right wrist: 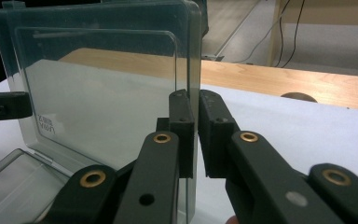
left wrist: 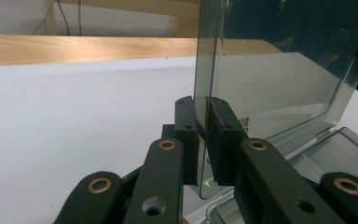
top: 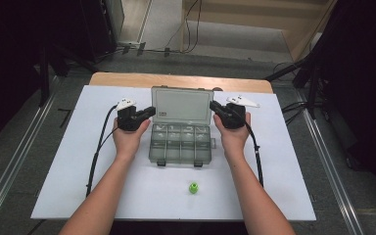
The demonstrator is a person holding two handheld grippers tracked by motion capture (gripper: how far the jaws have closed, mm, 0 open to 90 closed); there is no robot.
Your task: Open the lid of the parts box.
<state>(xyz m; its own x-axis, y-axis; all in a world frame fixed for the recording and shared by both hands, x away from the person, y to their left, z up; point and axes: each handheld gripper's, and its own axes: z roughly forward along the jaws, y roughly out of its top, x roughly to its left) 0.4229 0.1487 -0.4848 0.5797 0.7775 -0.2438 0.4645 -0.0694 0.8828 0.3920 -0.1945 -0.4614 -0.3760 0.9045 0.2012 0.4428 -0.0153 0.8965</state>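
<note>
1. Left gripper (top: pixel 146 113): clamped on the left edge of the upright lid (top: pixel 182 105) of the clear plastic organizer box (top: pixel 181 143); in the left gripper view, jaws pinch that thin lid edge (left wrist: pixel 204 93) from both sides.
2. Box: sits mid-table on the white sheet (top: pixel 78 161), lid standing near vertical at the back, compartment tray open toward the person.
3. Right gripper (top: pixel 218 108): clamped on the lid's right edge; in the right gripper view, jaws nearly together with the thin panel (right wrist: pixel 193 70) between them.
4. Handling, as a judgement: light, stiff, smooth and likely slippery plastic; thin lid and hinge probably crack or twist under uneven force. Best held at both side edges as now, moved evenly, no squeezing harder than needed.
5. Small green part (top: pixel 193 187): loose on the sheet, near the front edge, well apart from the box.
6. Surface: flat white sheet over a wooden tabletop (top: pixel 176 80), low grip, box may slide.
7. Room: grey floor, cables (top: pixel 191 29), dark stands either side.
</note>
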